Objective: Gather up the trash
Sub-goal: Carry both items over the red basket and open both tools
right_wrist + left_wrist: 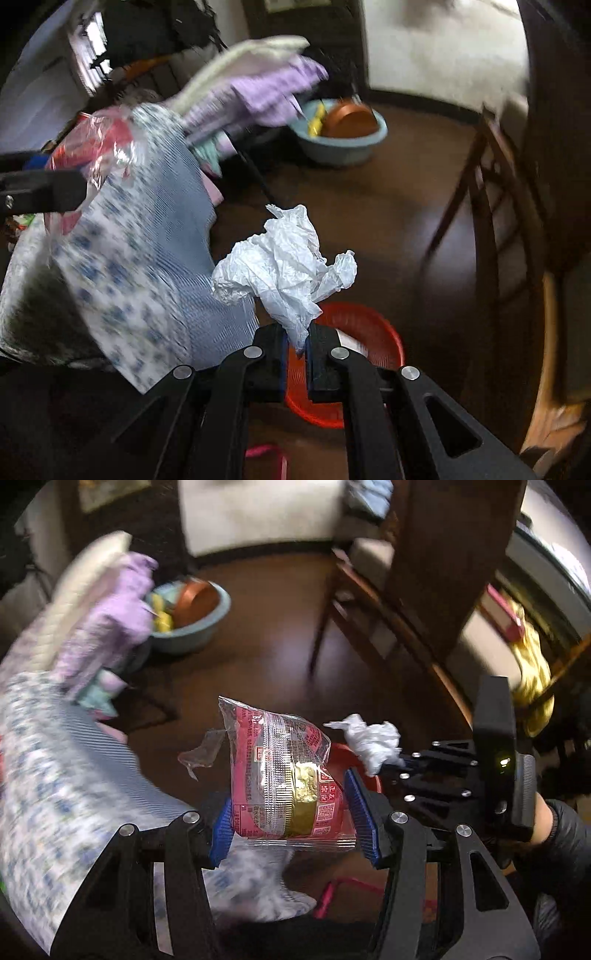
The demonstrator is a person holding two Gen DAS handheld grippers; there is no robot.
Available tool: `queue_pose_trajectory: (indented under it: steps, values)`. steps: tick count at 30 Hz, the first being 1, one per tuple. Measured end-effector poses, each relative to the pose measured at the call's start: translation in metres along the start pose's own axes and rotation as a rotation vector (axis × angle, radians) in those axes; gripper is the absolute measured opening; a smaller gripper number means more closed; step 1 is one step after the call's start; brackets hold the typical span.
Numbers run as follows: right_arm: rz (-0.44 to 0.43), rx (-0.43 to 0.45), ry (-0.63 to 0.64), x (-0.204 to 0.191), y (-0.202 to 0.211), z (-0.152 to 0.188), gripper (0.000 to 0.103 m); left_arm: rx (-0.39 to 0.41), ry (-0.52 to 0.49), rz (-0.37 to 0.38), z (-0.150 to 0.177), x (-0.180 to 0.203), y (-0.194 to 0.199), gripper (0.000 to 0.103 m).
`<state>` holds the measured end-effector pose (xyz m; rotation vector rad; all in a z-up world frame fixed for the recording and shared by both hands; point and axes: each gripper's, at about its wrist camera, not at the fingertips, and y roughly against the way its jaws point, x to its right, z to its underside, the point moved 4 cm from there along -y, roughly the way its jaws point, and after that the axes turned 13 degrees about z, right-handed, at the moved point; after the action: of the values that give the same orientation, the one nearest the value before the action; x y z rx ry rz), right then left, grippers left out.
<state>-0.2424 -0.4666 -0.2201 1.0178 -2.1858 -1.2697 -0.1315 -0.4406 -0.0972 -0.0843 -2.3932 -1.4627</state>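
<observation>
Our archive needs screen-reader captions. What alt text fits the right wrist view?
The right claw pinches a crumpled white plastic bag above a red mesh basket on the dark floor. Patterned cloth hangs at left, and a blue basin sits farther back.

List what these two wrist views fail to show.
- Red mesh basket: contents, hidden by right hand-held gripper and crumpled white plastic.
- Blue-patterned fabric: left view, motion-blurred.
- Pink snack wrapper in left hand-held gripper: print too small.
</observation>
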Motion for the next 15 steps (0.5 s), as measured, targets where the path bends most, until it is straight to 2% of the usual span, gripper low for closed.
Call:
queue_pose_trajectory:
  steps: [2, 7, 15]
  values:
    - [0.002, -0.048, -0.030, 0.012, -0.018, 0.014, 0.007, -0.078, -0.002, 0.057, -0.004, 0.001, -0.030, 0.054]
    - [0.023, -0.124, -0.085, 0.038, -0.048, 0.037, 0.007, -0.203, 0.056, 0.157, -0.009, 0.005, -0.101, 0.054]
    - [0.009, -0.224, -0.109, 0.053, -0.092, 0.066, 0.008, -0.340, 0.208, 0.222, 0.004, -0.010, -0.175, 0.055]
